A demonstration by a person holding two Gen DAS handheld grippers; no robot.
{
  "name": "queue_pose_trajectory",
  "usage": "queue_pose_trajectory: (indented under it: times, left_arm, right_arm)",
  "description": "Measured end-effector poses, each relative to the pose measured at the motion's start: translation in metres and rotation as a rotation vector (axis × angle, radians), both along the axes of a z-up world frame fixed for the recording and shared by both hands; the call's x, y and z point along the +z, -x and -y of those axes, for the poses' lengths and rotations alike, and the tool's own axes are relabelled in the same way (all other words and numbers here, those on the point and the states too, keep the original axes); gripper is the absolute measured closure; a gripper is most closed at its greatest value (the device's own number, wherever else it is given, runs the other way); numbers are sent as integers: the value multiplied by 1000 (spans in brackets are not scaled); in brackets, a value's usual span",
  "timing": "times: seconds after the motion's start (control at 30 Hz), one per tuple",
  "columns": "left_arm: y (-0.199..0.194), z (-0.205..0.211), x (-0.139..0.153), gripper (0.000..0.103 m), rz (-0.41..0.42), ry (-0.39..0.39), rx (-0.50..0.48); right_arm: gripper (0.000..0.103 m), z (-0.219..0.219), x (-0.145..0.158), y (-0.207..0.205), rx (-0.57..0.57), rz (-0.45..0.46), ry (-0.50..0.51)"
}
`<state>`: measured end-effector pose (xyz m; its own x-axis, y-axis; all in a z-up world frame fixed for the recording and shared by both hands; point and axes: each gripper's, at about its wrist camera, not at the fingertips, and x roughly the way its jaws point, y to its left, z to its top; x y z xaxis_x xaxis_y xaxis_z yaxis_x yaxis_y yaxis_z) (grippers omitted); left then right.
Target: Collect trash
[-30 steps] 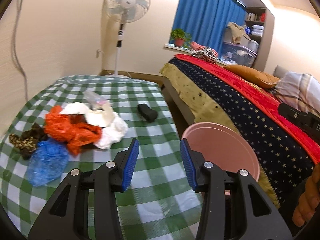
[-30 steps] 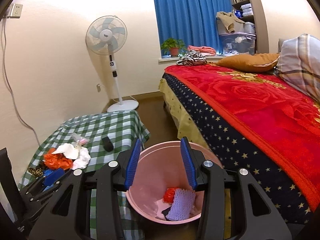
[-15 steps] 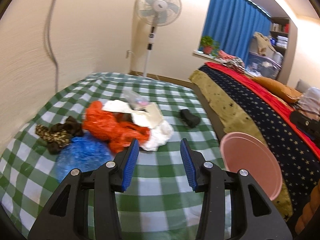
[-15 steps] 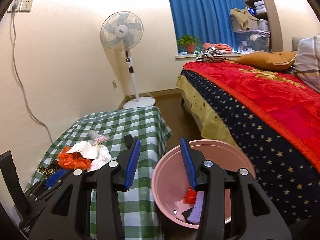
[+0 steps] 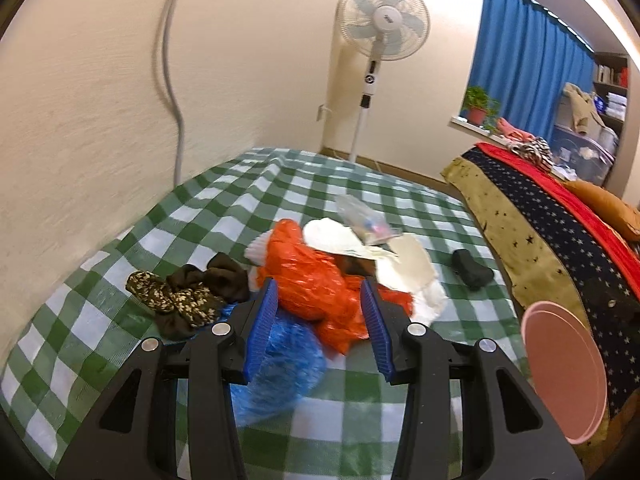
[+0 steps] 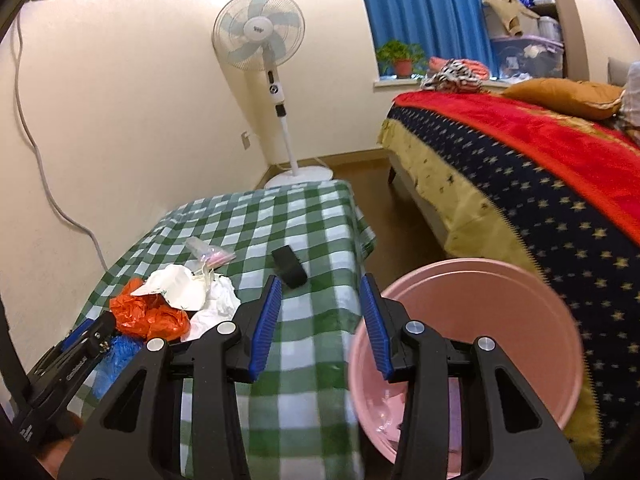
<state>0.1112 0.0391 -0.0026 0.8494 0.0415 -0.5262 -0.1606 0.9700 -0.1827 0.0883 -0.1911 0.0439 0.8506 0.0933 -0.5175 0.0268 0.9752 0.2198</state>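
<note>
Our left gripper hangs spread and empty, the orange bag just ahead between its fingertips; our right gripper, likewise spread, has the pink bin just right.

I'm looking at a matt woven green-checked tablecloth, a bit rumpled at the far end. On it, an orange plastic bag gleams, crinkly and glossy; the blue plastic bag nearer me looks thin and filmy. Crumpled white paper is dull and creased. At left, a soft patterned brown cloth. The pink bucket at right is smooth plastic with a faint sheen. My gripper's blue pads look ribbed, set in matt black plastic with shiny metal screws.
</note>
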Motion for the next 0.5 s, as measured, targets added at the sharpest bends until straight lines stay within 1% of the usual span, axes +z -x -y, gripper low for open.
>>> queue_pose_trajectory:
  times: [0.1, 0.13, 0.17, 0.3, 0.5]
  left_arm:
    - [-8, -7, -5, 58, -24, 22, 21]
    - [-10, -10, -8, 57, -34, 35, 23]
    - [-13, -12, -10, 53, -43, 46, 24]
    - [-20, -11, -14, 47, -54, 51, 14]
    - [-33, -16, -22, 46, -90, 77, 16]
  right_arm:
    - [61, -8, -9, -24, 4, -15, -19]
    - [61, -11, -12, -32, 4, -21, -21]
    - [61, -13, -15, -42, 2, -31, -23]
    - [60, -18, -28, -71, 9, -72, -28]
    - [60, -25, -44, -107, 26, -127, -16]
